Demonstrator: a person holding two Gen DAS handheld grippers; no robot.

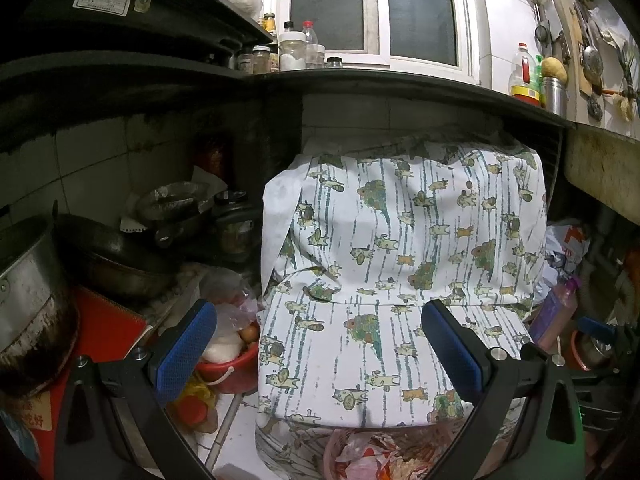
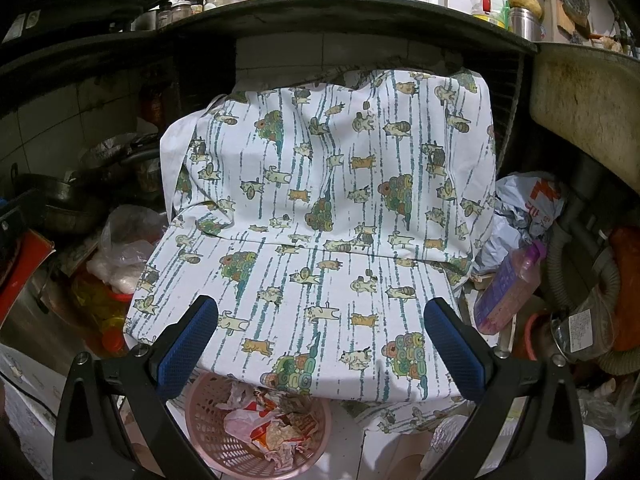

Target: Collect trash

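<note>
A pink plastic trash basket (image 2: 208,436) stands on the floor under the front edge of a cloth-covered object; it holds crumpled wrappers and paper (image 2: 276,424). In the left wrist view only the basket's top and its trash (image 1: 372,456) show at the bottom edge. My right gripper (image 2: 320,344) is open and empty, fingers spread just above and either side of the basket. My left gripper (image 1: 320,348) is open and empty, held in front of the patterned cloth (image 1: 400,248). The right gripper's blue tip (image 1: 596,328) shows at the right of the left wrist view.
Cat-patterned cloth (image 2: 328,200) drapes a tall object under the dark counter (image 2: 320,12). Left: pots (image 1: 116,260), a red bucket (image 1: 232,372), plastic bags (image 2: 128,236). Right: a purple bottle (image 2: 508,284), a crumpled bag (image 2: 528,208), hoses (image 2: 600,276), a sink wall (image 2: 584,96).
</note>
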